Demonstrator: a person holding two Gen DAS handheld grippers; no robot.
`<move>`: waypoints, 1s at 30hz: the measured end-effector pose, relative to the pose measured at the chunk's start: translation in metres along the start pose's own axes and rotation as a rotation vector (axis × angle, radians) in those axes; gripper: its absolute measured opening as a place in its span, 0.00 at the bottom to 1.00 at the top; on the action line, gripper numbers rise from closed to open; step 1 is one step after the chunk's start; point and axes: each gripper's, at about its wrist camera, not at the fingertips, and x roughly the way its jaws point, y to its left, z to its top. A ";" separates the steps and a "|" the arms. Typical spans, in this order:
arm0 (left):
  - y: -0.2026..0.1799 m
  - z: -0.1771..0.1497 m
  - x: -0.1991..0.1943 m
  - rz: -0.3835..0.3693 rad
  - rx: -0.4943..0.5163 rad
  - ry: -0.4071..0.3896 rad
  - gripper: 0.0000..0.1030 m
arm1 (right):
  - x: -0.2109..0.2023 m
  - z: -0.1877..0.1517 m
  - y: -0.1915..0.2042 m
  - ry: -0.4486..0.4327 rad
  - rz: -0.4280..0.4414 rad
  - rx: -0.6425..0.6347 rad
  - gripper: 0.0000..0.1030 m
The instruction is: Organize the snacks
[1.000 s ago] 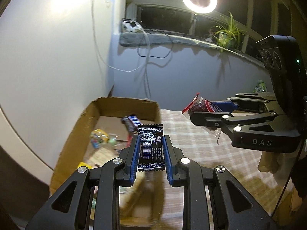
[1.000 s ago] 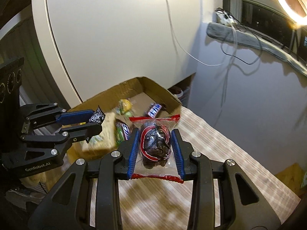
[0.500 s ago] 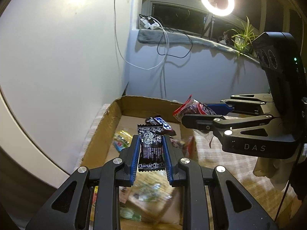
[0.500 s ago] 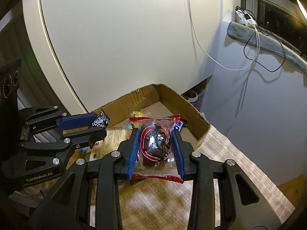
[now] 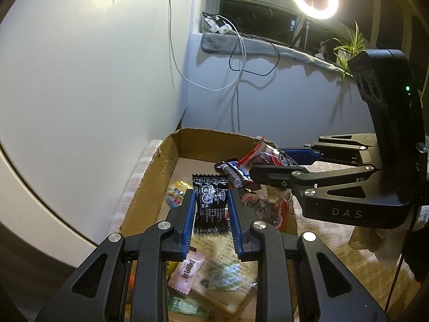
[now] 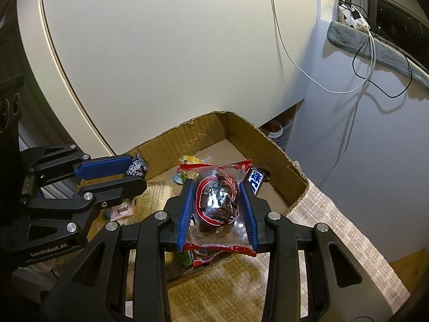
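Left gripper [image 5: 211, 209]: fingers pinching black sachet [image 5: 211, 206] above cardboard box [image 5: 150, 185].
Right gripper [image 6: 217, 204]: fingers pinching red-trimmed clear packet [image 6: 217, 201] above box.

Snack packets [image 5: 187, 271] lie in the box [image 5: 150, 187]; possibly overlapping.

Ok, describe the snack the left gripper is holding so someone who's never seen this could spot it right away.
Find the open cardboard box against the white wall; both grippers hang over it. The left gripper pinches a small black sachet upright between its blue pads. Its black wrapper with white printed patterns and a crimped top edge sets it apart from the clear, red-edged packet in the right gripper.
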 end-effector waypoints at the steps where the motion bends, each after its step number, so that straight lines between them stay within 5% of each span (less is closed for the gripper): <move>1: 0.000 0.000 0.000 0.002 0.000 0.000 0.23 | 0.000 0.000 -0.001 0.001 -0.002 0.000 0.34; 6: 0.000 0.001 0.002 0.008 0.001 0.003 0.28 | -0.003 0.000 -0.003 -0.012 -0.023 0.008 0.57; 8: 0.001 0.000 0.001 0.020 0.003 -0.002 0.59 | -0.005 0.001 -0.004 -0.021 -0.036 0.010 0.65; 11: 0.001 0.000 -0.002 0.029 0.006 -0.019 0.67 | -0.008 0.001 -0.005 -0.031 -0.063 0.008 0.82; 14: 0.002 -0.001 -0.002 0.040 0.003 -0.018 0.78 | -0.009 0.001 -0.006 -0.034 -0.072 0.011 0.85; 30: 0.005 -0.005 -0.001 0.070 -0.010 0.010 0.80 | -0.016 -0.002 -0.004 -0.036 -0.091 0.023 0.88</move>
